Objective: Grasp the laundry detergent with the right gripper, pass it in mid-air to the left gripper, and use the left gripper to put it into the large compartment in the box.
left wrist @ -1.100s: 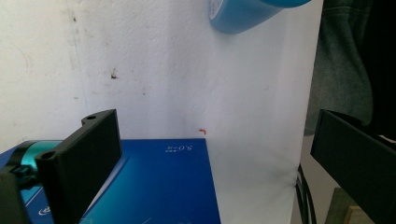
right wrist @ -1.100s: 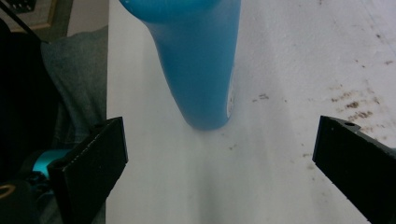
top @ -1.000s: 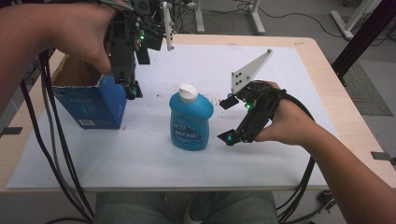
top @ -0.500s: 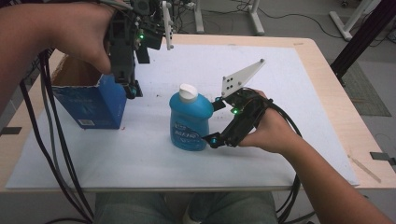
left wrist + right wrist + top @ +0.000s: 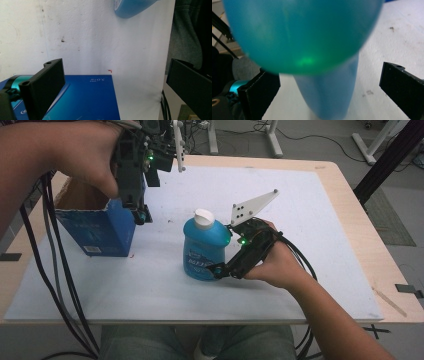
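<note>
Bottle [image 5: 204, 247] of blue liquid with a white cap [image 5: 203, 218] stands upright near the middle of the white sheet [image 5: 310, 240] that covers the wooden table [image 5: 350, 205]. The right gripper [image 5: 224, 255] is held against the bottle's right side in the high view, its body slanting down toward the table and the person's right hand [image 5: 277, 267] wrapped around it from behind. In the right gripper view the bottle [image 5: 307, 35] sits blurred and very close between the two black jaws, which stand wide apart on either side of it with clear gaps showing, so the tool is released and not squeezing anything. A green glow from the gripper's light shows on the blue plastic. The grey three-cornered plate [image 5: 254, 206] on this gripper points up and away to the right of the cap.

To the left, an open blue carton [image 5: 97, 227] stands upright on the sheet, well apart from the bottle. The left gripper [image 5: 141, 214] points downward at the carton's right-hand edge, held from above by the left hand [image 5: 97, 157], with cables [image 5: 55, 270] trailing down past the table's near-left edge. In the left gripper view its jaws are spread wide and grasp nothing; the carton's blue face [image 5: 85, 100] lies between and below them, and the bottle's base [image 5: 132, 7] shows at the top
</note>
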Action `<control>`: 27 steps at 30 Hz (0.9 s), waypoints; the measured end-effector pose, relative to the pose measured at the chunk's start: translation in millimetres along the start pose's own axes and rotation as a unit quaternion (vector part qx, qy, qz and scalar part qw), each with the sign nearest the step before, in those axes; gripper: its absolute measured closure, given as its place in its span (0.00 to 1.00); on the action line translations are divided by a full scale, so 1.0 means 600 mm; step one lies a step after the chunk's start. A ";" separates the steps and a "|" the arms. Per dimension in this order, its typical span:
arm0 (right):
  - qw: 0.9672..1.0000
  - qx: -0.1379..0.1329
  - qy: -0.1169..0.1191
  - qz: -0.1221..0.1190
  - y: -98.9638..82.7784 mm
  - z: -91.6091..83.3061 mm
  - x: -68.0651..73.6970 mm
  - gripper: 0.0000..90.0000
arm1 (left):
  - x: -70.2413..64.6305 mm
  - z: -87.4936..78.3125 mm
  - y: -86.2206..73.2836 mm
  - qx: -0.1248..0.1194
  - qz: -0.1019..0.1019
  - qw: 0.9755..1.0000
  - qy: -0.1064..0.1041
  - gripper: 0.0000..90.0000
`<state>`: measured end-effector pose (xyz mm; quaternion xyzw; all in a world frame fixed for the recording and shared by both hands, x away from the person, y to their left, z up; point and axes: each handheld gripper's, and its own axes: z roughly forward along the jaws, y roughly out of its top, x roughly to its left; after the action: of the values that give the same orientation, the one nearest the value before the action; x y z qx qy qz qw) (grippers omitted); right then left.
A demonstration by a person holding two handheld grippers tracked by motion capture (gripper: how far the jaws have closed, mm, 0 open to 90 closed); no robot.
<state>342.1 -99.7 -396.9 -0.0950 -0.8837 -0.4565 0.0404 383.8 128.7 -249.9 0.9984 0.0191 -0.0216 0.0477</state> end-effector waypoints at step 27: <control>0.998 -0.054 -0.025 -0.003 -0.008 0.023 0.010 0.17 | -0.001 -0.001 -0.007 -0.001 0.001 1.000 0.002 0.02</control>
<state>335.5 -90.5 -407.8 -0.1054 -0.8588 -0.5011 0.0119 382.9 132.8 -249.8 0.9984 0.0185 -0.0191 0.0490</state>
